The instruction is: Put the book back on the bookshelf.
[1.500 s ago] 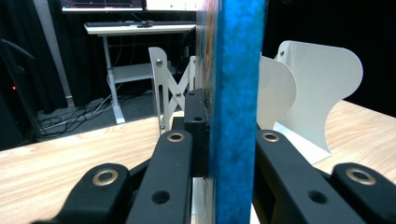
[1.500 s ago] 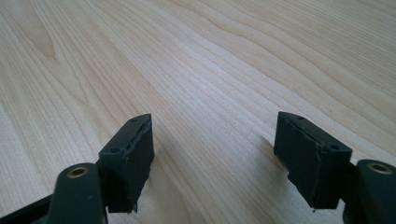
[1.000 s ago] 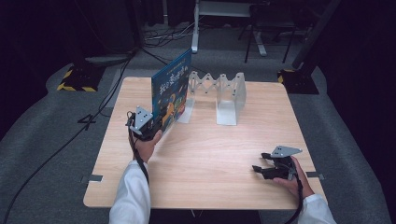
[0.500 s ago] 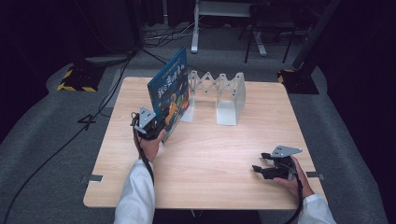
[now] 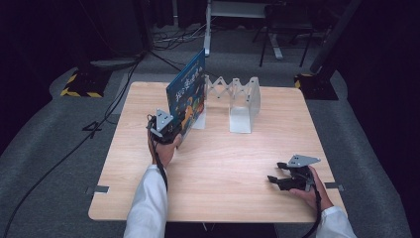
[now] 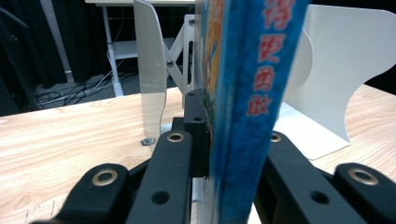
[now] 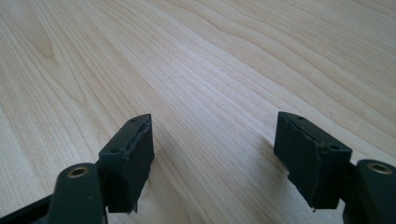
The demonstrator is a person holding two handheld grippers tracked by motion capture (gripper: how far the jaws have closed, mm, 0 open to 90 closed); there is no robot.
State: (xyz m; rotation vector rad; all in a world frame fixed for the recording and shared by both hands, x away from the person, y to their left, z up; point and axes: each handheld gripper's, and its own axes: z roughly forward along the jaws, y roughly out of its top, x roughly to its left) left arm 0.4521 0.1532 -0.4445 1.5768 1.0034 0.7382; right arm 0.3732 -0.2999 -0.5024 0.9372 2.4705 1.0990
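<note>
Since the book has to end up standing in the rack, here's how it all sits, going left to right:

left tool (image 5: 174,130): clamped tight on the blue book (image 5: 188,96), pinching it near the spine at the lower corner, so the book stays upright and the hand can steer it edge-first.

book: up on its bottom edge on the worktop (image 5: 213,168), tilted a bit, right at the left end of the white expanding book rack (image 5: 233,99). From the left tool's own view the spine (image 6: 243,107) lines up with the gap between two white dividers (image 6: 152,70), which I'd guess is the slot it's meant for.

rack: sits toward the far side, dividers upright, slots look free.

right tool (image 5: 278,179): parked well apart near the front right corner, jaws spread wide over bare wood (image 7: 201,70), holding nothing. Probably just kept out of the way, or ready to steady the rack.
</note>
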